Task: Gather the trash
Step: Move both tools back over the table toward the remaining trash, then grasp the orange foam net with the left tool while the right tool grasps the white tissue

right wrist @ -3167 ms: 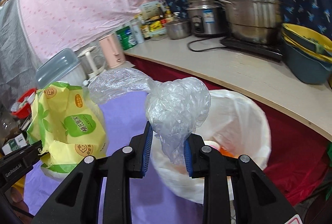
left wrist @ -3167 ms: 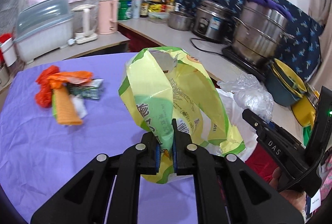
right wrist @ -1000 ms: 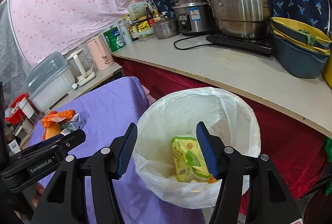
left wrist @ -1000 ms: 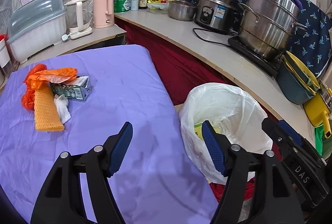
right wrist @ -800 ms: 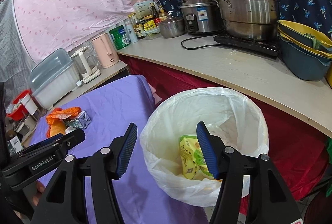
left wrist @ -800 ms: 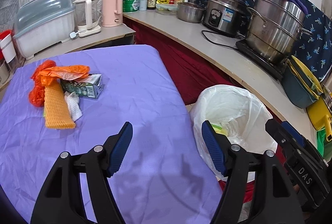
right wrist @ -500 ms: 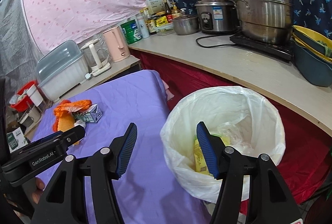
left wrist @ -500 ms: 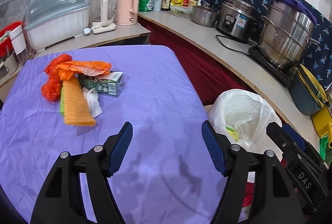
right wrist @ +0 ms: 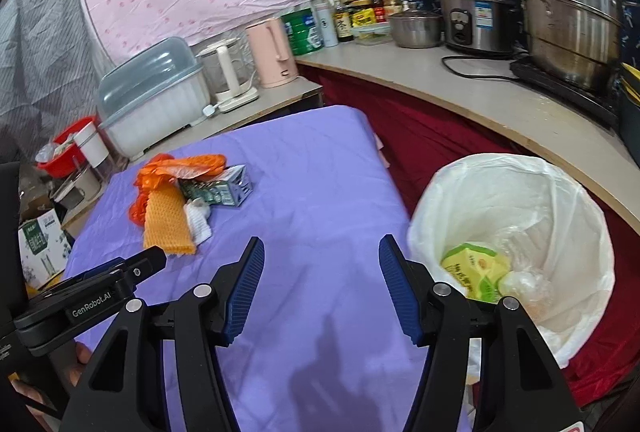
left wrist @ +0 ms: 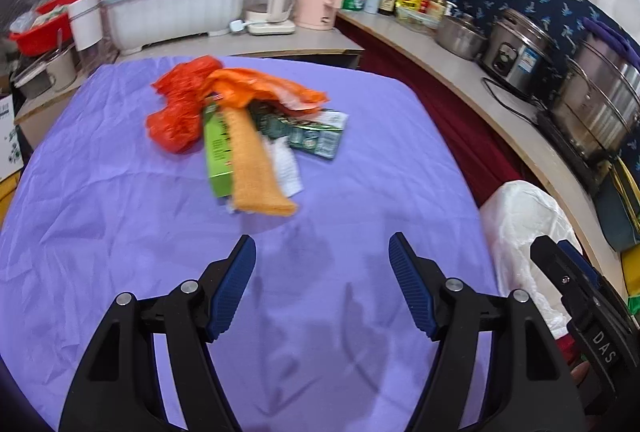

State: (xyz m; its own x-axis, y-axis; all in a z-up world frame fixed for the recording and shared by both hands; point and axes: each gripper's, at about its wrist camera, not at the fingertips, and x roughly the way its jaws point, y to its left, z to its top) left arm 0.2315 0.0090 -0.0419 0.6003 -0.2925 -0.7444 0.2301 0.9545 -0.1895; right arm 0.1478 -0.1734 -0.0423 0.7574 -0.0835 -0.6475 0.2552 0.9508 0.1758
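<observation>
Both grippers are swung back from the bin toward the table since the earlier frame, and their loads are gone.

The yellow packet [right wrist: 476, 274] and clear plastic [right wrist: 524, 282] are seen inside the white-lined bin [right wrist: 576, 216]; that part is judged done. A pile is left on the purple cloth [left wrist: 120, 224]: red bag [left wrist: 180, 115], orange bag [left wrist: 260, 87], green box [left wrist: 218, 155], mesh sleeve [left wrist: 256, 171], carton [left wrist: 316, 137], tissue [left wrist: 286, 167]. The left gripper [left wrist: 322, 286] is held open and empty, the pile just beyond it; the right gripper [right wrist: 320, 286] is likewise open and empty, the pile far-left, the bin right.
</observation>
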